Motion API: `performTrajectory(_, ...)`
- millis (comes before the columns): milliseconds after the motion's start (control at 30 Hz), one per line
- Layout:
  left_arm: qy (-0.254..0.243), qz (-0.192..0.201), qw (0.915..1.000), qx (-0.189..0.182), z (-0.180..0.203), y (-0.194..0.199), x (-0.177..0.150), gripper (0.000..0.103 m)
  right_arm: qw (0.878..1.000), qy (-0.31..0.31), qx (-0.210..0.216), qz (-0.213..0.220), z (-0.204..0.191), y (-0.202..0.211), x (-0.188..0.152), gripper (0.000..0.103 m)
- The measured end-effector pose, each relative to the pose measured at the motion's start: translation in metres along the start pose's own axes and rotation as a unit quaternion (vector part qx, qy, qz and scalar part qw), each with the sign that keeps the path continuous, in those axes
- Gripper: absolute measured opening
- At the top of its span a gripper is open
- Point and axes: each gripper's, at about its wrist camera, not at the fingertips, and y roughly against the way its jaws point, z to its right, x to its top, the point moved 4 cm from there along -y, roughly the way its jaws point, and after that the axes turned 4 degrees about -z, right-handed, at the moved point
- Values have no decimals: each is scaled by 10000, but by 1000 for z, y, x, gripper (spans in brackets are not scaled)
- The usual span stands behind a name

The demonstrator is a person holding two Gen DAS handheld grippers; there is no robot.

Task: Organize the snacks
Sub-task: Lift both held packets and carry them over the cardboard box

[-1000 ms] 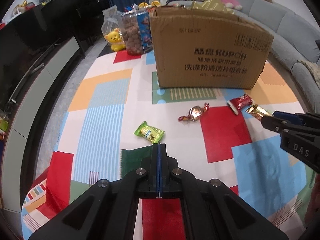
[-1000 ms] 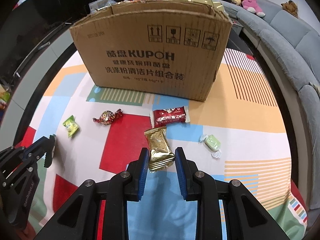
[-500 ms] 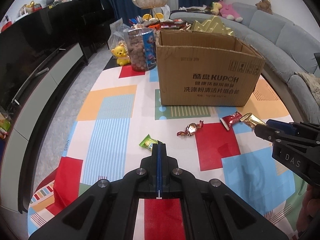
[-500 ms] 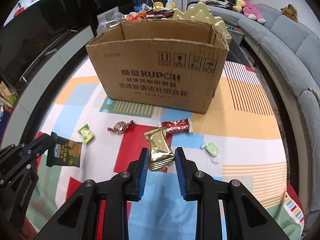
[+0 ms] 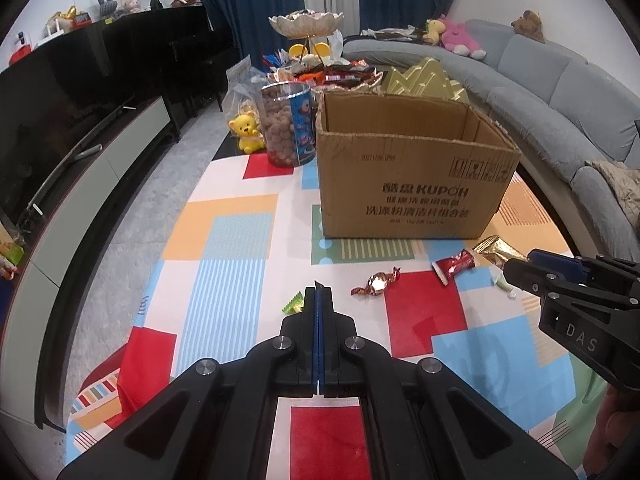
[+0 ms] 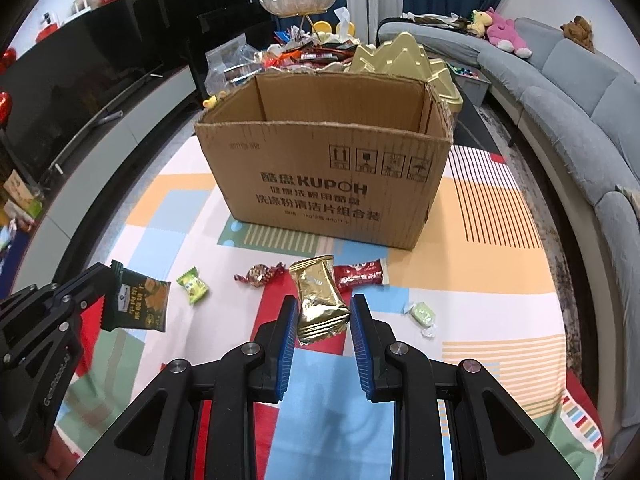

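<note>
Above the patchwork mat (image 6: 500, 272), each gripper carries a snack — the right gripper (image 6: 325, 312) pinches a gold packet (image 6: 320, 300), the left gripper (image 6: 105, 276) clamps a thin dark-green packet (image 6: 138, 304) edge-on. Both face the open cardboard box (image 6: 328, 184), apparently their destination; four sweets lie loose before it.

The cardboard box (image 6: 328, 184) stands on the mat (image 6: 500, 240), toward its far edge. Behind the box, at the far edge, sit a jar (image 5: 286, 124), a bear figure (image 5: 248, 132) to its left, and a pile of snacks (image 5: 340, 74). In front of the box, four sweets lie on the mat in a row: from left to right, a small packet (image 6: 193, 285), a twisted sweet (image 6: 260, 274), a bar (image 6: 360, 274) and a wrapped candy (image 6: 422, 313). A sofa (image 6: 580, 120) runs along the mat's right side; a cabinet (image 5: 80, 168) runs along the left.
</note>
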Motion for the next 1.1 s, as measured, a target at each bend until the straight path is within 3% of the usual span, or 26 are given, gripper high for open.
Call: performTrajectory(1100,-141,598,9978,-234,21,45,86,2,9965,-60,-4,837,9,68,68,28)
